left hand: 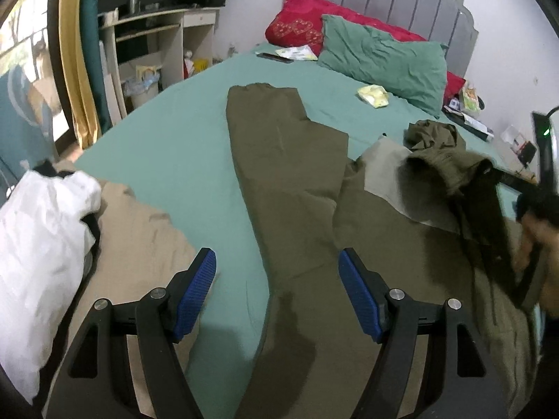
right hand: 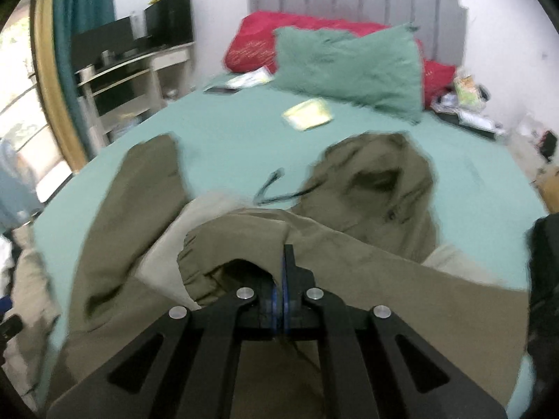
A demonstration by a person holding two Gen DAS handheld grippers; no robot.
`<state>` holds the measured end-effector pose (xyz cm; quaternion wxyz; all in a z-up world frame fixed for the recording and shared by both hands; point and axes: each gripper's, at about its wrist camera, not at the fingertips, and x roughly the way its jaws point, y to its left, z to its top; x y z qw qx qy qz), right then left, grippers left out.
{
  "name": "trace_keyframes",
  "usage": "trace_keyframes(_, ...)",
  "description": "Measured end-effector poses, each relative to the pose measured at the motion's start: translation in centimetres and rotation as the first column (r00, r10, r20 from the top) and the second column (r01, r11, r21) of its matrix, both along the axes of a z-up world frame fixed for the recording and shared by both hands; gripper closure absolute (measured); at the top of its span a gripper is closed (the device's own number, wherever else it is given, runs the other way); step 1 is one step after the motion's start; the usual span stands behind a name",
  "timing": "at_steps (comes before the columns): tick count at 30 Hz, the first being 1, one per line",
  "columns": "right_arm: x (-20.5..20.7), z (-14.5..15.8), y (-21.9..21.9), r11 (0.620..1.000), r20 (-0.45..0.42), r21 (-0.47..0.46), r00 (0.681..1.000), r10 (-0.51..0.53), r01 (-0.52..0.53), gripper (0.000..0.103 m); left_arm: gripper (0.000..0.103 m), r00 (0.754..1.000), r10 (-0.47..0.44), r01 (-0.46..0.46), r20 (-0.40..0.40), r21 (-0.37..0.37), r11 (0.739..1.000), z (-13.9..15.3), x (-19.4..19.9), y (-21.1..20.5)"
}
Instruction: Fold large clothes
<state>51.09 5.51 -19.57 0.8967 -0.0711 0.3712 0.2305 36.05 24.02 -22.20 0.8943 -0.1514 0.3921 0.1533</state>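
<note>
Olive trousers (left hand: 290, 188) are spread on the green bed (left hand: 167, 146), one leg toward 12 o'clock; the waistband fold is judged underway, the right gripper (right hand: 284, 262) clenched on fabric, the left gripper (left hand: 277, 289) released, needing a grasp next.

Left gripper (left hand: 277, 269): jaws spread wide, blue pads (left hand: 195, 291) facing each other, nothing between them, hovering above the bed surface, tilted forward and down. Right gripper (right hand: 284, 256): jaws closed tight, blue pads pressed together, pinching a raised fold of the olive trousers (right hand: 244, 244) at the fingertips. Right wrist view is motion-blurred. In the left wrist view, the person's hand (left hand: 531, 244) shows blurred at the right edge; grip detail can't be made out.
</note>
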Motion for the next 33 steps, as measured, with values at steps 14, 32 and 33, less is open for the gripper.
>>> trace_keyframes(14, -5.2, -7.6, 3.6, 0.978, -0.169, -0.190, 0.984, 0.057, -0.089, 0.037, 0.027, 0.999, -0.034, 0.034, -0.008, 0.010, 0.999, -0.3, -2.4, 2.0)
trace_keyframes(32, -4.2, -2.5, 17.0, 0.980, 0.147, -0.136, 0.975, 0.165, -0.145, 0.022, 0.027, 0.998, 0.004, -0.007, -0.058, -0.051, 0.999, -3.0, -3.2, 5.2)
trace_keyframes(33, -3.7, -2.7, 18.6, 0.972, 0.113, -0.125, 0.970, 0.213, -0.199, 0.022, 0.027, 0.998, 0.007, -0.010, -0.065, -0.052, 0.999, -3.2, -3.2, 5.3)
